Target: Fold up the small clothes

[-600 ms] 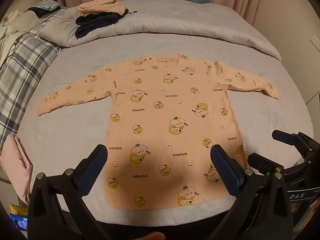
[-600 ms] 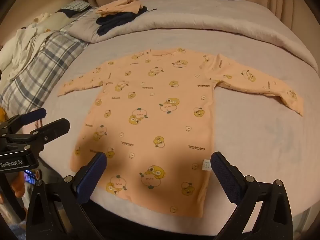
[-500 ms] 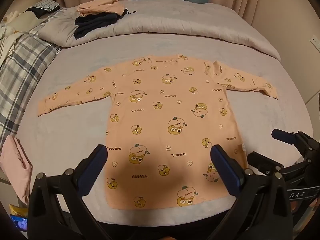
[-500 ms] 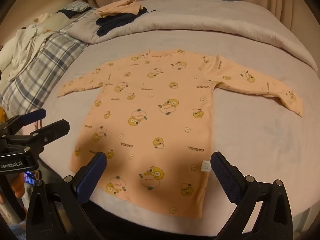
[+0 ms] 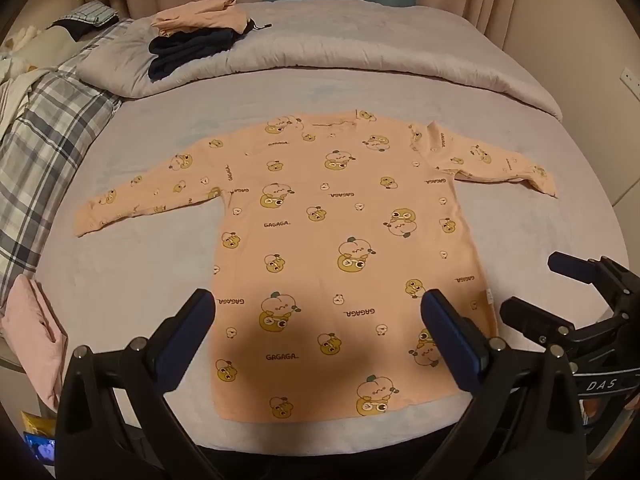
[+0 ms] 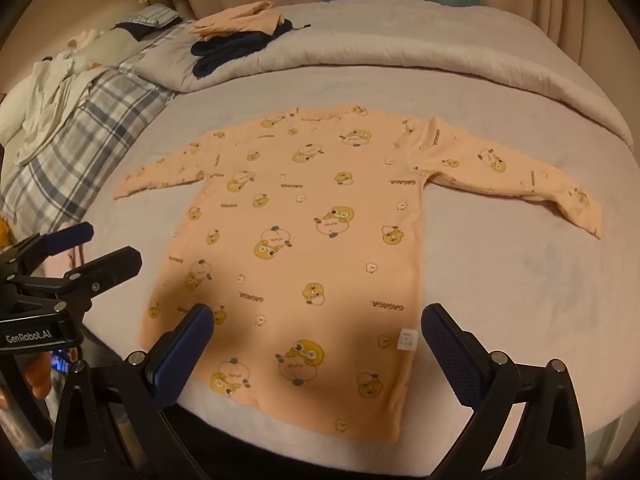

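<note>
Long-sleeved shirt flat at bed centre, hem at 6 o'clock, collar at 12, sleeves toward 9 and 3; folded clothes stack on duvet at 11.

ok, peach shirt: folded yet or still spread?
Spread. The peach shirt lies flat on the bed, both sleeves out sideways, hem toward the cameras, no fold visible. Left gripper and right gripper are open, holding nothing.

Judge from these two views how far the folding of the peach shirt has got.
Done: the peach shirt lies flat on the bed, sleeves spread; folded clothes sit on the duvet. In hand: nothing; the left gripper and right gripper hover open near the hem. Left: every fold.
</note>
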`<state>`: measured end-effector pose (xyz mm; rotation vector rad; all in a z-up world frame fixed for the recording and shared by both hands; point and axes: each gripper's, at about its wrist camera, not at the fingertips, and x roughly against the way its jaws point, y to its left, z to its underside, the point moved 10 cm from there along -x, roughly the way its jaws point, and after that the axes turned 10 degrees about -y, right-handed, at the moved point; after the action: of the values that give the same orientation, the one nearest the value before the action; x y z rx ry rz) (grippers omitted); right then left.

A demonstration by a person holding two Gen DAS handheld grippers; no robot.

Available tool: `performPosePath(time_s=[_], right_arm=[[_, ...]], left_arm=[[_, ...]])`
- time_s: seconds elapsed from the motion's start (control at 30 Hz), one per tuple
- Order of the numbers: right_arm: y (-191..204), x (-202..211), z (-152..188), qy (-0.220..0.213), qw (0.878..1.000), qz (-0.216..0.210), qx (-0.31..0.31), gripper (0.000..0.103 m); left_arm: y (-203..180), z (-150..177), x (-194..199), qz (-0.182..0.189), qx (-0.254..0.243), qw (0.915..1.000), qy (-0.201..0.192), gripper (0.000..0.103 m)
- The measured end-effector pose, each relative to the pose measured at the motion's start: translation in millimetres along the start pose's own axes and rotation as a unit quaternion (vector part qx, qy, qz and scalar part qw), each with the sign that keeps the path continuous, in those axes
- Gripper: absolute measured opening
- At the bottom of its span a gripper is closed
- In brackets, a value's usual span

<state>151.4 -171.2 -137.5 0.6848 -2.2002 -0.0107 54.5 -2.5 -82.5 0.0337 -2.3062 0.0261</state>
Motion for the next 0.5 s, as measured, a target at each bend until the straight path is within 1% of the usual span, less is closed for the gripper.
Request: performPosePath(time_s=[0.5], right_arm=[[0.5,-3.3,-1.3,0.002,1.000,0.002,0.002,0.103]], left_arm=[[6.9,-0.5,-0.8,-0.010,-0.001,1.0000,-0.002,0.103]])
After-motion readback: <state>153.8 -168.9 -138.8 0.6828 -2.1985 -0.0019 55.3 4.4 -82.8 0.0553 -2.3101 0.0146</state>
